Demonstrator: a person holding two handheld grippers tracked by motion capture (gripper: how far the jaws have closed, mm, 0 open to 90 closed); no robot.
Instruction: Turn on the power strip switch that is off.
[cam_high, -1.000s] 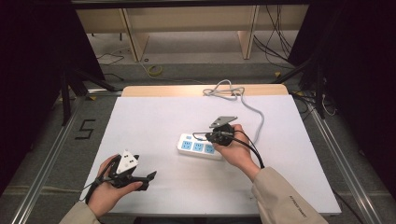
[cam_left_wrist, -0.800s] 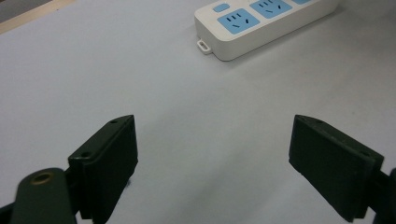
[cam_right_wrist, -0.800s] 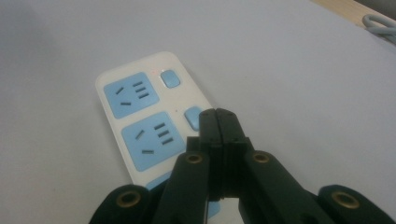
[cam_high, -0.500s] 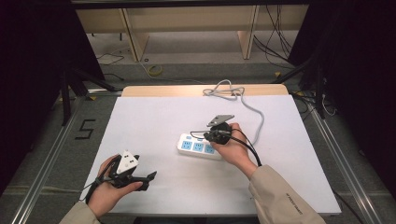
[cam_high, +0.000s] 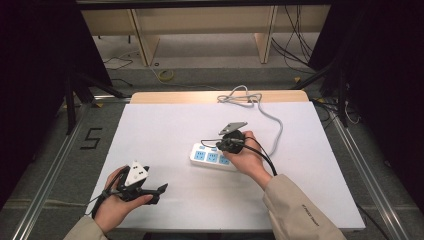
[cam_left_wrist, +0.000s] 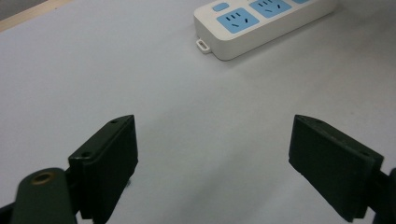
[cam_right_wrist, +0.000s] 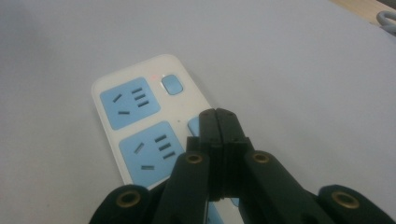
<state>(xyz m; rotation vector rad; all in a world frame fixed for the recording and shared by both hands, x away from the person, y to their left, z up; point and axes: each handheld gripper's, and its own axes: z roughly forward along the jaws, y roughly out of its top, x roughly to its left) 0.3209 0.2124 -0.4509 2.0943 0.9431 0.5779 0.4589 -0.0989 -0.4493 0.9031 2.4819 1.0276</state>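
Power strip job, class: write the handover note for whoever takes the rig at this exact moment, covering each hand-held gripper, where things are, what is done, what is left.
Left hand-held gripper: open, empty, low over the white table at its near left.
Right hand-held gripper: shut, empty, tips above the power strip, close to its blue button.
The strip lies mid-table; its grey cord runs to the far edge.
Done: the right one is lined up near the button; a faint red light shows beside it.
Left: probably pressing the button.

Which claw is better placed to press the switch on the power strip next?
Probably the right claw: its jaws are shut and hang right over the power strip, close to the switch. The left claw is open, off near the table's front edge.
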